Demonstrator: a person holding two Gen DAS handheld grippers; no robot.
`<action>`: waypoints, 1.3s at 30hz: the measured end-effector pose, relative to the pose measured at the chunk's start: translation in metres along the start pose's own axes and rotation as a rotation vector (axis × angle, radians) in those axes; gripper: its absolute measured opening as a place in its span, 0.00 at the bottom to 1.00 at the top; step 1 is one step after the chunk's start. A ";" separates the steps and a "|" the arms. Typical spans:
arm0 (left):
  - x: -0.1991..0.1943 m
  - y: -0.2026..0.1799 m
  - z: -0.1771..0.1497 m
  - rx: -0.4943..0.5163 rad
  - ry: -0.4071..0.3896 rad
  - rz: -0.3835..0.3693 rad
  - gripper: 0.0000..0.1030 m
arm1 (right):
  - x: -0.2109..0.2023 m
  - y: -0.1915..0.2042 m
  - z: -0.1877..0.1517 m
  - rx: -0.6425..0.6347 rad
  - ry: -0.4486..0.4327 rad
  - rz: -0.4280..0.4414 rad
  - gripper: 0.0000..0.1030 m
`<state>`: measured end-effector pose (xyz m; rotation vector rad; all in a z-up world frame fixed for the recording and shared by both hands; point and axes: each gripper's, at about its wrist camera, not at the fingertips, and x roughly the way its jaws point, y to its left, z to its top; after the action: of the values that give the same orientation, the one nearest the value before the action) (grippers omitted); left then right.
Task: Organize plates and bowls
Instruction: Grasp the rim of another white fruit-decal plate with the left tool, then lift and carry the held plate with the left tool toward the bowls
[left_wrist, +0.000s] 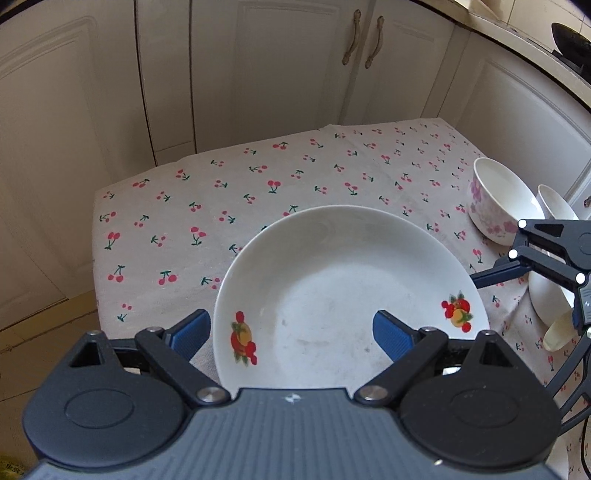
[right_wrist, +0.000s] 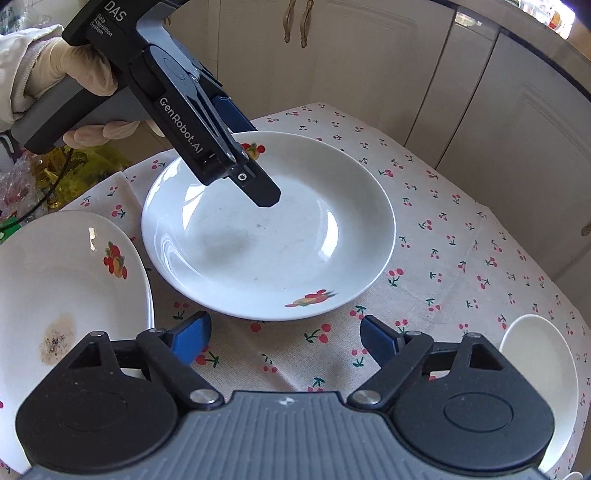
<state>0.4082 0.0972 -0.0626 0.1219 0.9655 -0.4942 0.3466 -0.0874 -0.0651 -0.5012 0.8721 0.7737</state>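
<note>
1. At the far left of the right wrist view, a second plate (right_wrist: 70, 280) with a fruit motif and a brown stain is seen on the cherry-print tablecloth (right_wrist: 461, 236), just beside the central one.
2. The left gripper (left_wrist: 291, 334) is held with jaws wide; the near rim of the central plate (left_wrist: 347, 295) is straddled by the blue pads, but no pressing can be made out, so nothing is judged held.
3. In the right wrist view the same plate is seen lying flat mid-table, with the left gripper slanting down over its far rim.
4. The right gripper (right_wrist: 284, 338) is seen with jaws apart over bare cloth, just short of the plate's near rim; nothing lies between them.
5. At the right edge, 2 bowls are seen, a flowered bowl (left_wrist: 498, 199) foremost.
6. The plate is judged stiff, glazed, slippery and breakable, moderately heavy; it is best pinched across the raised rim, not the well.
</note>
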 end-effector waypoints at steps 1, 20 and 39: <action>0.001 0.000 0.001 0.002 0.002 -0.006 0.91 | 0.002 -0.001 0.001 -0.003 0.004 0.006 0.88; 0.014 0.003 0.012 0.031 0.066 -0.073 0.90 | 0.021 -0.015 0.016 -0.047 0.079 0.125 0.92; 0.017 0.007 0.015 0.040 0.077 -0.098 0.90 | 0.026 -0.014 0.017 -0.071 0.075 0.124 0.99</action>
<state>0.4305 0.0926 -0.0689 0.1306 1.0410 -0.6025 0.3761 -0.0746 -0.0757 -0.5458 0.9547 0.9065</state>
